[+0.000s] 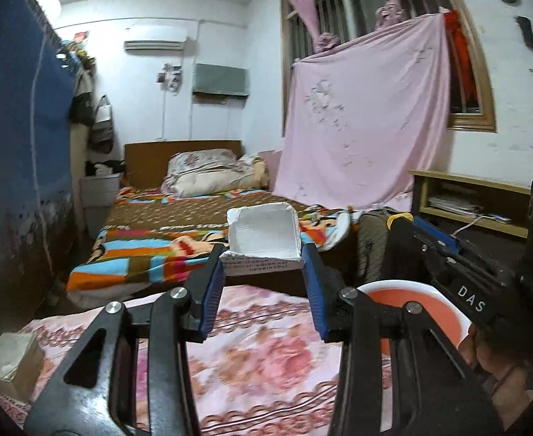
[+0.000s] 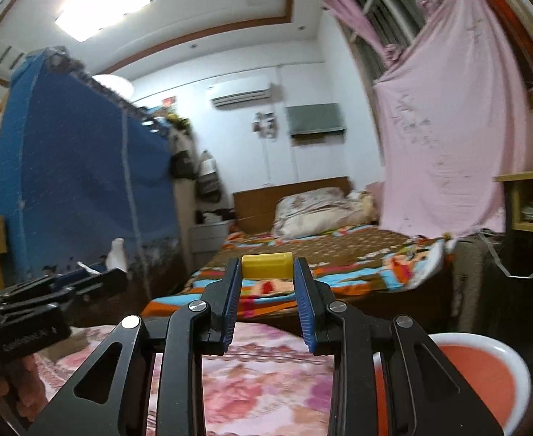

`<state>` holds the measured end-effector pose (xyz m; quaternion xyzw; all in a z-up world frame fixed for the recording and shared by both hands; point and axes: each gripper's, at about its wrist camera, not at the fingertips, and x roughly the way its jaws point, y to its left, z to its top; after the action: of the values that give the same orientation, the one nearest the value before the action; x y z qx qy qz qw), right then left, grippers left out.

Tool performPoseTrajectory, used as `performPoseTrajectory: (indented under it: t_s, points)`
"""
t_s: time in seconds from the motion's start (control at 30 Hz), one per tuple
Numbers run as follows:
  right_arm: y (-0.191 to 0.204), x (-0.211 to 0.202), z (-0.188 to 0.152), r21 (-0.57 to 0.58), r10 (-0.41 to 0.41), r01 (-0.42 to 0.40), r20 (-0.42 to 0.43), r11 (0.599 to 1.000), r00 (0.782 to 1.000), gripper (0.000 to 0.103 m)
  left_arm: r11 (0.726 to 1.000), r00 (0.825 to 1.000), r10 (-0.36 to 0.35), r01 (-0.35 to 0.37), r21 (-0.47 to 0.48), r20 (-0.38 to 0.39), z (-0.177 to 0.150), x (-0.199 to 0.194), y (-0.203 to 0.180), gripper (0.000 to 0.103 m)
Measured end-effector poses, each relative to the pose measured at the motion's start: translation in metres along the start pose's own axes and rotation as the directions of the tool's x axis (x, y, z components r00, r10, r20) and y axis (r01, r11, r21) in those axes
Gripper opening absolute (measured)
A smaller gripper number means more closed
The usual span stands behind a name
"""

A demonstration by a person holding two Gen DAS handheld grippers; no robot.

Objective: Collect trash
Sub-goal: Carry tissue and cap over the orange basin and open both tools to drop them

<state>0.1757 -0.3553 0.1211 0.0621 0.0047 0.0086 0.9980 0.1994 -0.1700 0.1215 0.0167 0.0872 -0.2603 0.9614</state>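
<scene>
We hold the left gripper (image 1: 264,265) raised above the pink floral-patterned cloth surface (image 1: 259,359), with its blue-padded fingers (image 1: 213,290) closed partway against the two sides of an open white cardboard box (image 1: 264,238) that carries small print on its near wall. The box sits at the fingertips, its open top tilted toward the camera, clear of the cloth below. We hold the right gripper (image 2: 268,272) at a similar height, and its blue-padded fingers (image 2: 230,301) are closed partway on a small yellow rectangular block (image 2: 267,264), which is pinched between the very tips. In the left wrist view, the right gripper (image 1: 448,254) appears at the right edge with the yellow piece just visible at its front. In the right wrist view, the left gripper (image 2: 66,287) appears at the left edge, with white material showing at its tips. A round basin with a white rim and orange-red interior (image 1: 411,301) stands at the right of the floral surface, below and to the right of both sets of fingers; the same basin (image 2: 484,374) is seen in the right wrist view. A small beige cardboard box (image 1: 10,363) rests on the floral surface at its far left edge. Beyond the surface lies a bed with a multicoloured patterned blanket (image 1: 150,250).
</scene>
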Motion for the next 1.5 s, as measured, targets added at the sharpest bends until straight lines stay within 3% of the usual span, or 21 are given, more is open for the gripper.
performPoseTrajectory:
  t_s: [0.27,0.43,0.57,1.17,1.5]
  points:
    - [-0.049,-0.024,0.007,0.069,-0.178,0.177,0.022,0.982,0.984,0.027,0.99,0.994,-0.111,0.113,0.086,-0.021,0.007,0.014,-0.043,0.026]
    - [-0.073,-0.024,0.006,0.118,-0.23,0.229,-0.009,0.966,0.973,0.027,0.98,0.985,-0.157,0.164,0.112,-0.064,0.006,0.026,-0.066,0.026]
    - [-0.087,-0.02,0.005,0.13,-0.265,0.268,-0.045,0.954,0.963,0.027,0.972,0.968,-0.212,0.223,0.077,-0.135,0.004,0.043,-0.077,0.026]
    - [-0.12,-0.012,-0.018,0.197,-0.324,0.366,-0.217,0.91,0.921,0.027,0.956,0.91,-0.284,0.293,-0.016,-0.301,-0.018,0.084,-0.114,0.026]
    - [-0.131,-0.006,-0.025,0.217,-0.321,0.387,-0.285,0.896,0.903,0.027,0.945,0.865,-0.322,0.315,-0.082,-0.385,-0.033,0.107,-0.125,0.026]
